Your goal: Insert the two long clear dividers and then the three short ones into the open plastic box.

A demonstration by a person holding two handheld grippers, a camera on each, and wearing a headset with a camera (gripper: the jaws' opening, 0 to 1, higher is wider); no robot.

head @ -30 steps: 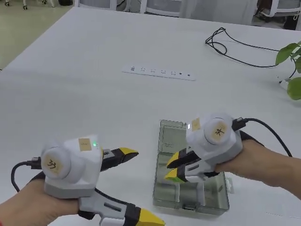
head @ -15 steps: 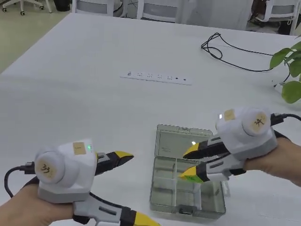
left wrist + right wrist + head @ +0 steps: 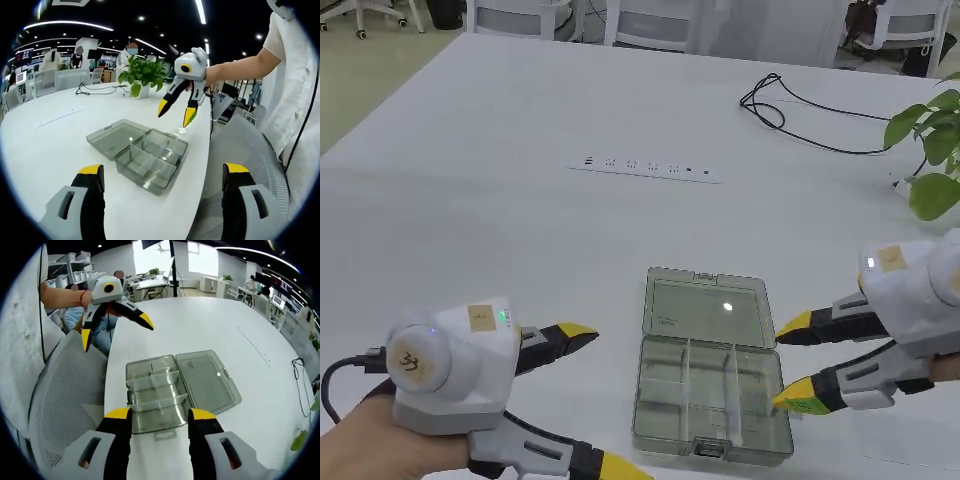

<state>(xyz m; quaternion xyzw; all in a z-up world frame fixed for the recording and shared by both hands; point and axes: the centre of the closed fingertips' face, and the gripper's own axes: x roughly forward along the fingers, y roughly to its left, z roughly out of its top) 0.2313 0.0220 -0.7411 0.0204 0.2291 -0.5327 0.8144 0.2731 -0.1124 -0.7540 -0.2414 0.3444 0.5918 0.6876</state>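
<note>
The clear grey plastic box (image 3: pixel 654 412) lies open near the table's front edge, its lid (image 3: pixel 708 305) flat on the far side. Clear dividers (image 3: pixel 731 385) stand inside the tray and split it into compartments. My right gripper (image 3: pixel 793 363) hovers just right of the box, open and empty. Left of the box, my left gripper (image 3: pixel 600 400) is open with nothing between its jaws. In the left gripper view the box (image 3: pixel 150 157) lies ahead of my left gripper (image 3: pixel 162 170), with the right gripper (image 3: pixel 180 102) above its far side. The right gripper view has the box (image 3: pixel 160 392) just beyond my right gripper (image 3: pixel 160 415), and the left gripper (image 3: pixel 117 330) past it.
A white power strip (image 3: pixel 645 168) lies mid-table. A black cable (image 3: pixel 790 110) loops at the back right, near a green plant (image 3: pixel 930 150). Office chairs stand past the table's far edge.
My right gripper has pulled away from above the box to its right side, leaving the tray and dividers uncovered. The left gripper has hardly moved. The head camera has shifted.
</note>
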